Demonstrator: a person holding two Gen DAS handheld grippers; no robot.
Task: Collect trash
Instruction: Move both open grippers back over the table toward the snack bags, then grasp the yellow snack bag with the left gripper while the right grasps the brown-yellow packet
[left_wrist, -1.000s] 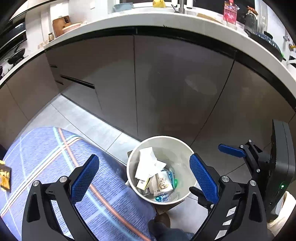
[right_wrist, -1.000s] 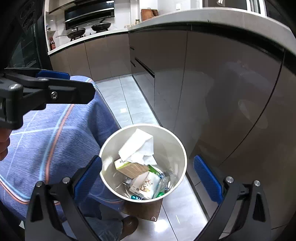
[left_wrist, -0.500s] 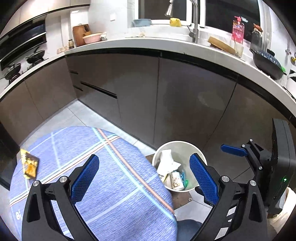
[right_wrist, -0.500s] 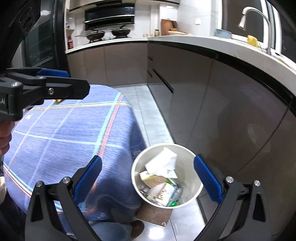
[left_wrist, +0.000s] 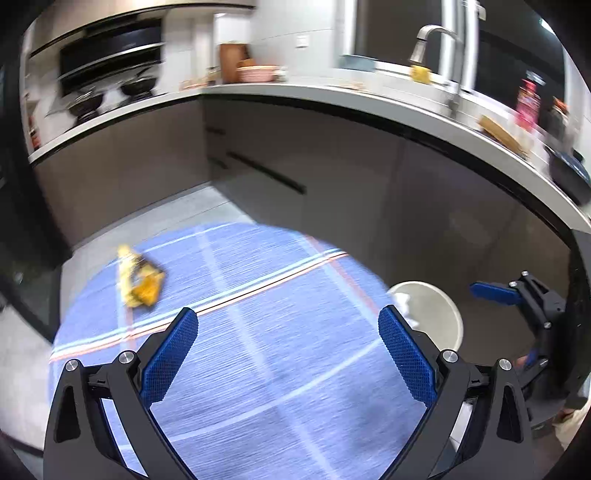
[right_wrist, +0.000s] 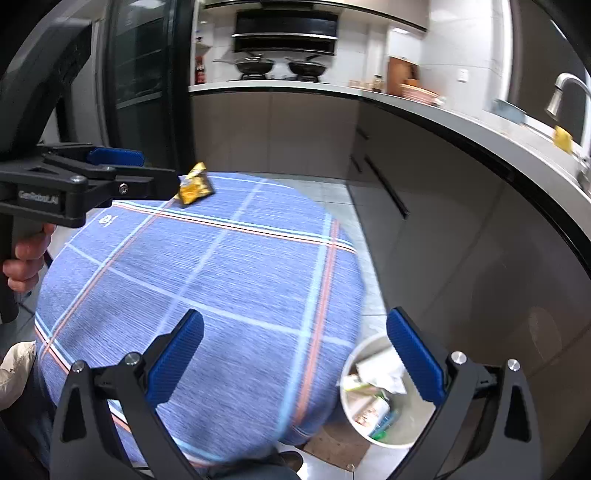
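A crumpled yellow snack wrapper (left_wrist: 139, 281) (right_wrist: 195, 187) lies near the far edge of the round table, which wears a blue plaid cloth (left_wrist: 258, 332) (right_wrist: 221, 280). On the floor to the table's right stands a white trash bin (left_wrist: 430, 308) (right_wrist: 384, 398) holding paper and packets. My left gripper (left_wrist: 288, 354) hovers open over the cloth, well short of the wrapper, nothing between its blue pads. My right gripper (right_wrist: 295, 354) is open and empty above the table's near right edge, beside the bin. The left gripper (right_wrist: 110, 173) shows in the right wrist view, just left of the wrapper.
Grey kitchen cabinets (left_wrist: 332, 177) under a white counter (right_wrist: 461, 122) curve behind and right of the table. A tap (left_wrist: 424, 37), pans (right_wrist: 280, 66) and dishes sit on the counter. A tall dark unit (right_wrist: 147, 85) stands at the left. Tiled floor (right_wrist: 328, 188) lies between.
Both grippers have risen and swung left from above the bin to over the table. The bin has slid to the lower right and the yellow wrapper has come into fuller view.
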